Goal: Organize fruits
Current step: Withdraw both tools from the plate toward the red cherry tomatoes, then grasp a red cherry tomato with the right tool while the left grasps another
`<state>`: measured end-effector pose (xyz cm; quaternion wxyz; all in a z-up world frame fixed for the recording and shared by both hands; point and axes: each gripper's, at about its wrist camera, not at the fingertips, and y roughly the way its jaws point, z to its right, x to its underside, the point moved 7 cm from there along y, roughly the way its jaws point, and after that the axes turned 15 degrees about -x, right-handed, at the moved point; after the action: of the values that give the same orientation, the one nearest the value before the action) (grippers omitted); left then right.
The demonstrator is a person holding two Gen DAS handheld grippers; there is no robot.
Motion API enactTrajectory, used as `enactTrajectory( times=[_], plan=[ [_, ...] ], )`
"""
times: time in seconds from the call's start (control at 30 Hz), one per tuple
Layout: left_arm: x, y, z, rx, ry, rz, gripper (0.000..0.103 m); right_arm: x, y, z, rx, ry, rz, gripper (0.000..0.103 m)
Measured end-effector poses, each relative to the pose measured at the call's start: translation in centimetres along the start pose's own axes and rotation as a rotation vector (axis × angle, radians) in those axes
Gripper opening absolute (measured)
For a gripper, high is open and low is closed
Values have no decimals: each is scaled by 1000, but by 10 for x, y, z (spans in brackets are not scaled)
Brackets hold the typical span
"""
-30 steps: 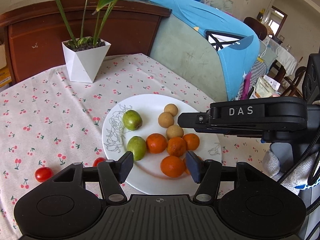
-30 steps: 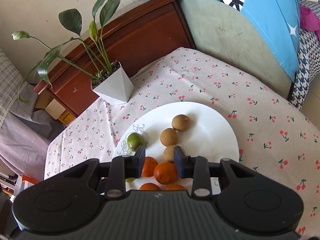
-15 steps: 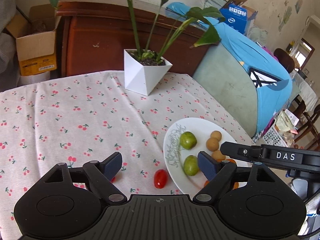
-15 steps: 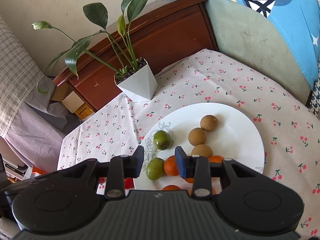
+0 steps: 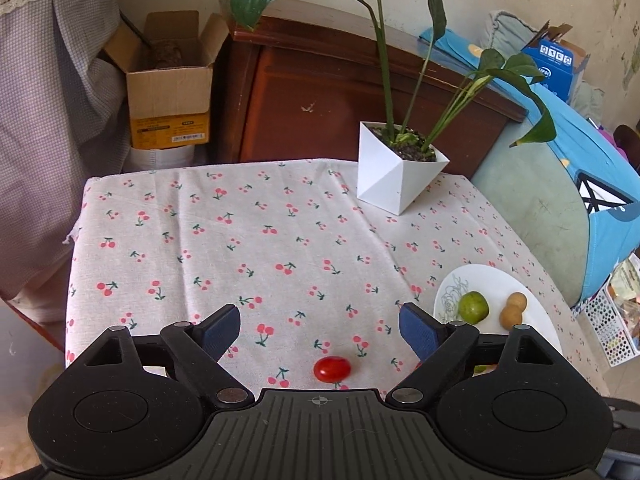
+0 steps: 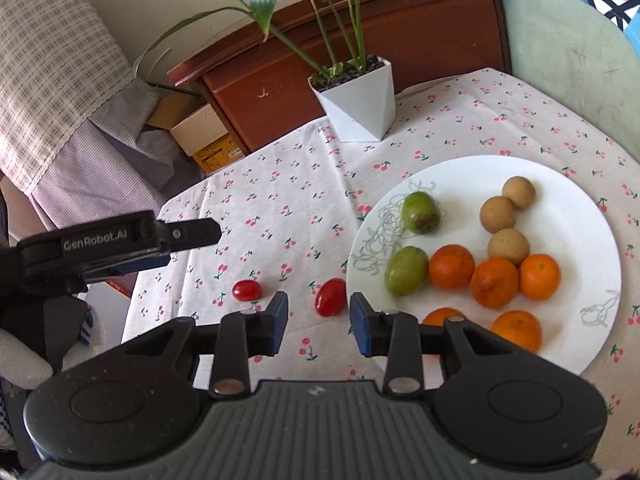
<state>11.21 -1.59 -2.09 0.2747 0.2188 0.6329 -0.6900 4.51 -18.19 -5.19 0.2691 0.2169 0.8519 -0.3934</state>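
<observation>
Cherry tomato (image 6: 330, 297) | on tablecloth (image 6: 280, 208) | long axis tilted upper-right

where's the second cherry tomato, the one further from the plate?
In the right wrist view, that cherry tomato lies on the tablecloth, left of the other tomato beside the plate.

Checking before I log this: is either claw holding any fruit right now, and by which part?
Nothing is held. The left claw is opening, empty, above one cherry tomato; the right claw is open around another tomato, not touching.
</observation>
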Motion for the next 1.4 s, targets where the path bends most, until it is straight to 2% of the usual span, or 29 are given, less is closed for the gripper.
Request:
enactTrajectory(
  times=[0.2, 0.53, 0.73, 0.87, 1.0, 1.23, 1.4],
  plan=[
    [-3, -2, -8, -1, -31, -4, 88, 15, 14, -10, 58, -24, 13, 35],
    [-2, -1, -14, -40, -36, -2, 88, 14, 37, -1, 197, -31, 83, 35],
    [-1, -1, -15, -44, -34, 0, 88, 10, 44, -1, 242, -78, 106, 29],
    [1, 1, -17, -52, -33, -9, 88, 8, 47, -2, 254, -103, 106, 28],
    [3, 2, -18, -54, -30, -23, 88, 6, 48, 1, 269, -114, 106, 20],
    [11, 6, -13, -43, 20, -45, 88, 8, 44, -2, 228, -122, 76, 19],
    [22, 8, -7, 0, 61, -72, 88, 7, 29, -6, 222, -179, 79, 19]
  ],
)
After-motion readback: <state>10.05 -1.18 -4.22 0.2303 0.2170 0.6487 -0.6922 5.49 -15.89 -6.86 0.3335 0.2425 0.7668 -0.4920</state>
